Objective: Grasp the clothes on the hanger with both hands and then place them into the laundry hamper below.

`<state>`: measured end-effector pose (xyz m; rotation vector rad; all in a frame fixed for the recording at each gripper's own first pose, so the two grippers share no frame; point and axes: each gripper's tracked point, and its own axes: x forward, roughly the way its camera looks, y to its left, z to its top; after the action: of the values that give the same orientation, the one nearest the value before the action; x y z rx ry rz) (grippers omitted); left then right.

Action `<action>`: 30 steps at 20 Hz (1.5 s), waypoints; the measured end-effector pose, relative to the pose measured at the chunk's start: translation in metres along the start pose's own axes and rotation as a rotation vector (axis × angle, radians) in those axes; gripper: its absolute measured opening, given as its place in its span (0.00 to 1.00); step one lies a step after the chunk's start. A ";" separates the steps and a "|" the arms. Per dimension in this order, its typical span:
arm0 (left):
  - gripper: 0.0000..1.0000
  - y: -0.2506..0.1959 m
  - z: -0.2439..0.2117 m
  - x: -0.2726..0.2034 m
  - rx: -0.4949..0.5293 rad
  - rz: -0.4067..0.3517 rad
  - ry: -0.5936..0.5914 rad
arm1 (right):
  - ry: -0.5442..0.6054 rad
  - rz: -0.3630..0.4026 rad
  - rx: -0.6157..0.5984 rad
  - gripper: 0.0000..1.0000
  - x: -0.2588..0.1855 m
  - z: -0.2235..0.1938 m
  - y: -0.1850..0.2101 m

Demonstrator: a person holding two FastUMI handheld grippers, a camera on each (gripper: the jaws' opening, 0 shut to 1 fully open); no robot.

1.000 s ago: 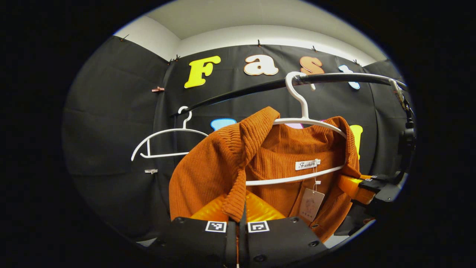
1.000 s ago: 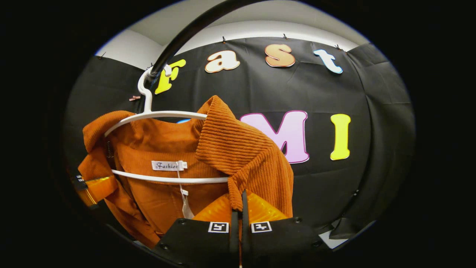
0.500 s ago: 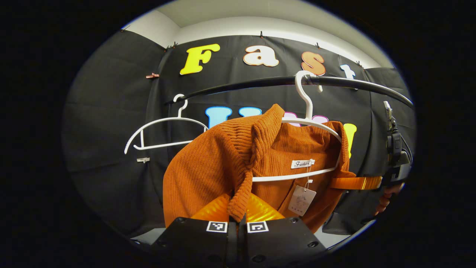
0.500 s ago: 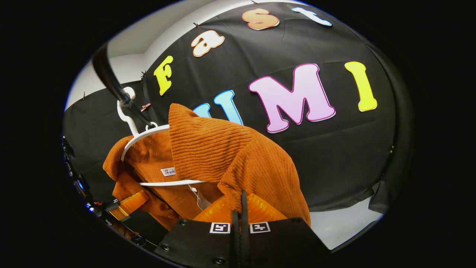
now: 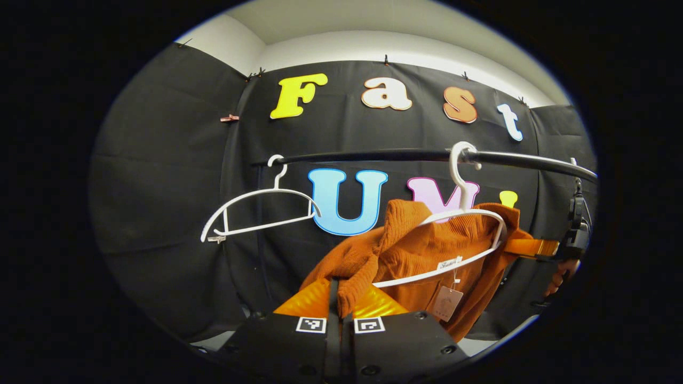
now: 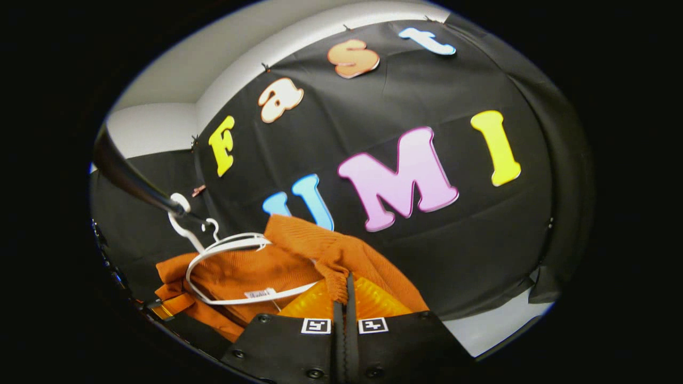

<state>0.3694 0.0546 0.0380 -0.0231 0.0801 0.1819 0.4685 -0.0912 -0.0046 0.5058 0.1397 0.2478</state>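
Left gripper view: sweater [image 5: 421, 256] lower body hidden behind own gripper [image 5: 341, 298] at 6 o'clock; hand [image 5: 560, 274] at 3 o'clock cut by edge. Neck label [image 5: 450, 263] too small to read. Right gripper view: rail [image 6: 133, 184] cut off at 9 o'clock.

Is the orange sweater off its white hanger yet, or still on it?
Partly off. The orange sweater has slipped below the white hanger, whose top arc is bare; the lower bar still crosses its neck. Both hand-held grippers pinch its shoulders.

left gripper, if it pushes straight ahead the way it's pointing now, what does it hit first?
The left gripper is already shut on the orange sweater, so that knit comes first. Beyond it probably the white hanger, then the black wall cloth; depth is unclear.
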 end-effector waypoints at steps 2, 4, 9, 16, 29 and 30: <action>0.05 0.007 0.005 0.004 -0.007 0.007 -0.008 | -0.019 -0.029 -0.011 0.04 0.005 0.004 -0.015; 0.05 0.010 0.003 0.006 -0.021 0.008 -0.006 | -0.005 -0.059 -0.026 0.04 0.011 -0.002 -0.028; 0.05 0.019 -0.007 0.009 -0.040 0.034 0.010 | 0.038 -0.107 -0.020 0.04 0.016 -0.034 -0.047; 0.05 0.028 -0.038 0.007 -0.043 0.062 0.067 | 0.086 -0.083 0.060 0.04 0.005 -0.078 -0.049; 0.05 0.025 -0.126 -0.005 -0.047 0.064 0.228 | 0.202 0.105 0.094 0.04 -0.031 -0.149 0.024; 0.05 0.020 -0.131 -0.007 -0.047 0.052 0.237 | 0.214 0.123 0.095 0.04 -0.033 -0.154 0.033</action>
<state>0.3485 0.0688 -0.0926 -0.0897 0.3129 0.2324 0.4005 -0.0010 -0.1197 0.5828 0.3304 0.4175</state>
